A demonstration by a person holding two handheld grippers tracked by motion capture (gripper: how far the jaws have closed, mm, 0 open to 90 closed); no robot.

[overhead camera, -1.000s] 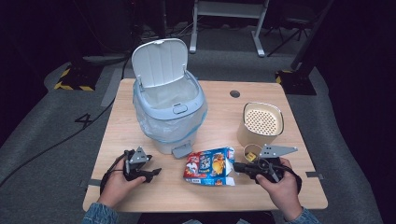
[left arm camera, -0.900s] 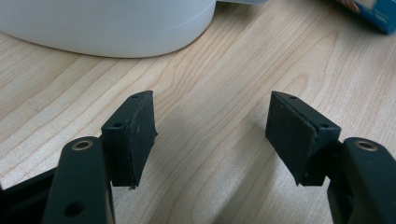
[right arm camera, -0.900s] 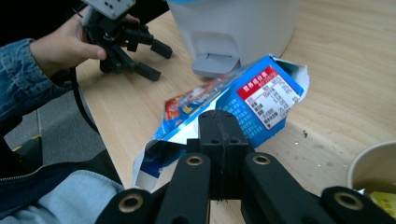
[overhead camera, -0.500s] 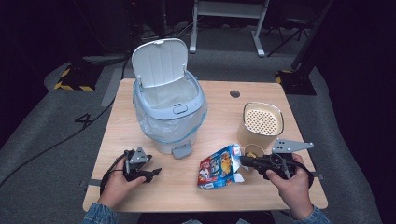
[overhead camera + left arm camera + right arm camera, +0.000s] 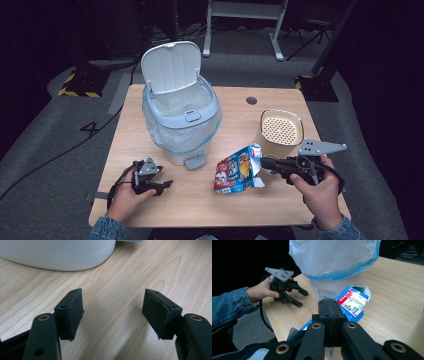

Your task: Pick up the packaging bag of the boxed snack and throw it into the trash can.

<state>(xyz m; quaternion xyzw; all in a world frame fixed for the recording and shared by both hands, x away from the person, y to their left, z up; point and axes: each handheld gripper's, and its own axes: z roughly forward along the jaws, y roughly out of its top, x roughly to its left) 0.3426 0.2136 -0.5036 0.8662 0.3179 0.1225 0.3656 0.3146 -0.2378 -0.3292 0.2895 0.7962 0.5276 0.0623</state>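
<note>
Right gripper [image 5: 264,163] clamps carton [image 5: 236,170]; print unreadable.

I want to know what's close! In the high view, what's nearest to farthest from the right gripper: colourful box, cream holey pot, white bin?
From the right gripper:
1. Colourful cardboard box, pinched in its jaws.
2. Cream perforated pot, just behind.
3. White lidded bin, farther left.
</note>
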